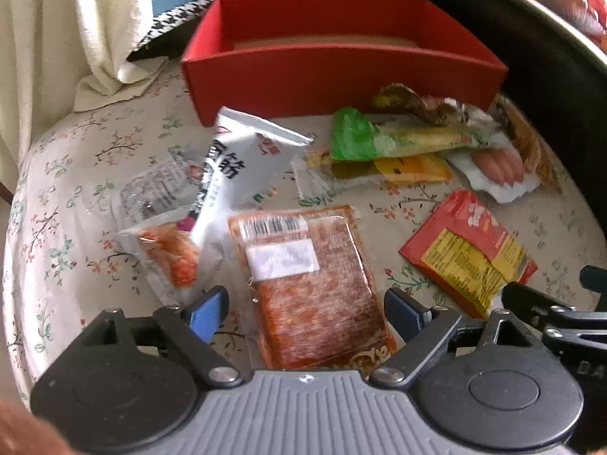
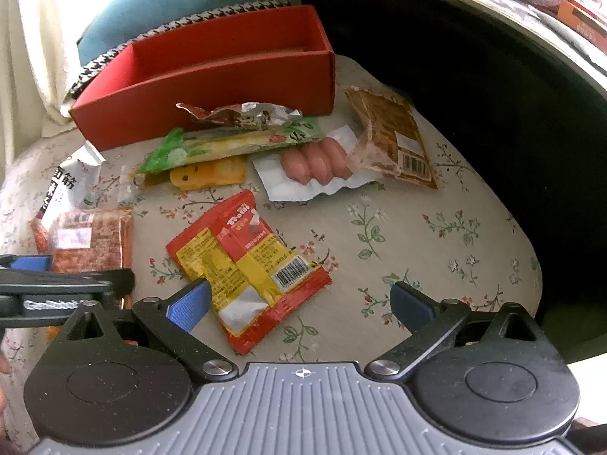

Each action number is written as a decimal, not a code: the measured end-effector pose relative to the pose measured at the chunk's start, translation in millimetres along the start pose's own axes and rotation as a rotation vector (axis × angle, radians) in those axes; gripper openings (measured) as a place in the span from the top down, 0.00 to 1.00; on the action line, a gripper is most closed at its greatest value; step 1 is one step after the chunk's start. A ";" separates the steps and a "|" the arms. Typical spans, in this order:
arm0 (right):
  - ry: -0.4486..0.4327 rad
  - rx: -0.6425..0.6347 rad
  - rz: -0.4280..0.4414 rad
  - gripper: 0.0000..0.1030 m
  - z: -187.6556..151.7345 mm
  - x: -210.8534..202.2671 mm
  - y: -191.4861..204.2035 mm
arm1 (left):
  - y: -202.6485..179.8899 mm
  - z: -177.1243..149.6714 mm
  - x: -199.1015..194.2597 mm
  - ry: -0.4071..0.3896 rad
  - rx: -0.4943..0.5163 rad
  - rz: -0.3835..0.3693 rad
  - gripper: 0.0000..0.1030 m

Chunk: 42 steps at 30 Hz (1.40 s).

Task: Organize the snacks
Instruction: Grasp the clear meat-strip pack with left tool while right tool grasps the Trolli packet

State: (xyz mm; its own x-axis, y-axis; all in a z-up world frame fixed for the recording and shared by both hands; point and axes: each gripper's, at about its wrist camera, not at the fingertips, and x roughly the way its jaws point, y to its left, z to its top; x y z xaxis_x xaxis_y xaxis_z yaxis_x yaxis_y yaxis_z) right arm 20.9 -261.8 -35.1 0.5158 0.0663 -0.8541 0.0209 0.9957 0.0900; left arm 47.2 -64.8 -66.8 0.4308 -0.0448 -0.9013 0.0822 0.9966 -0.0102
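Several snack packs lie on a floral-cloth stool in front of an empty red box (image 1: pixel 341 64), also in the right wrist view (image 2: pixel 212 76). My left gripper (image 1: pixel 303 314) is open, its blue pads on either side of an orange-red spicy strip pack (image 1: pixel 311 284). My right gripper (image 2: pixel 299 303) is open over a red and yellow packet (image 2: pixel 246 265), also seen in the left wrist view (image 1: pixel 466 254). Further back lie a white pack with black characters (image 1: pixel 242 167), a green pack (image 2: pixel 227 144), a sausage pack (image 2: pixel 315 163) and a brown pack (image 2: pixel 394 136).
A houndstooth cushion (image 1: pixel 182 19) and a teal cushion (image 2: pixel 170 3) sit behind the box. A cream curtain (image 1: pixel 76 30) hangs at the left. A dark round table edge (image 2: pixel 493 57) curves along the right. The stool's cloth (image 2: pixel 436 250) ends at a rounded edge on the right.
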 end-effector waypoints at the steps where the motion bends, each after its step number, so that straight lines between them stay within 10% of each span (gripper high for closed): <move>1: -0.001 0.002 0.002 0.01 -0.3 -0.7 -0.8 | -1.8 1.0 4.6 0.015 0.000 0.008 0.16; 5: -0.009 -0.002 0.009 0.01 -0.4 -2.2 -2.2 | -5.0 3.6 8.2 0.011 -0.026 0.022 0.17; 8: -0.010 -0.017 0.007 0.02 -0.1 -1.2 -2.1 | -0.9 5.5 -0.6 -0.026 -0.027 -0.002 0.51; 16: 0.011 -0.211 0.083 0.06 14.2 7.0 21.2 | 31.4 3.6 -17.0 -0.019 -0.078 -0.107 0.93; 34: 0.180 -0.387 0.173 0.00 29.8 55.3 31.9 | 47.0 -5.8 -12.2 0.029 -0.071 -0.186 0.76; 42: 0.134 -0.287 0.187 0.32 29.7 38.2 8.3 | 32.9 -6.4 -20.6 0.002 0.026 -0.153 0.94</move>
State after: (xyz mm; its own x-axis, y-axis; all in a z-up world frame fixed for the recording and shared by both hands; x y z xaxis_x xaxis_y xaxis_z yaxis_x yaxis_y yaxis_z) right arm 66.2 -252.9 -51.8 0.3706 0.2374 -0.8979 -0.3143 0.9418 0.1193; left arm 35.3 -30.6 -51.3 0.4094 -0.1960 -0.8910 0.1702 0.9759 -0.1365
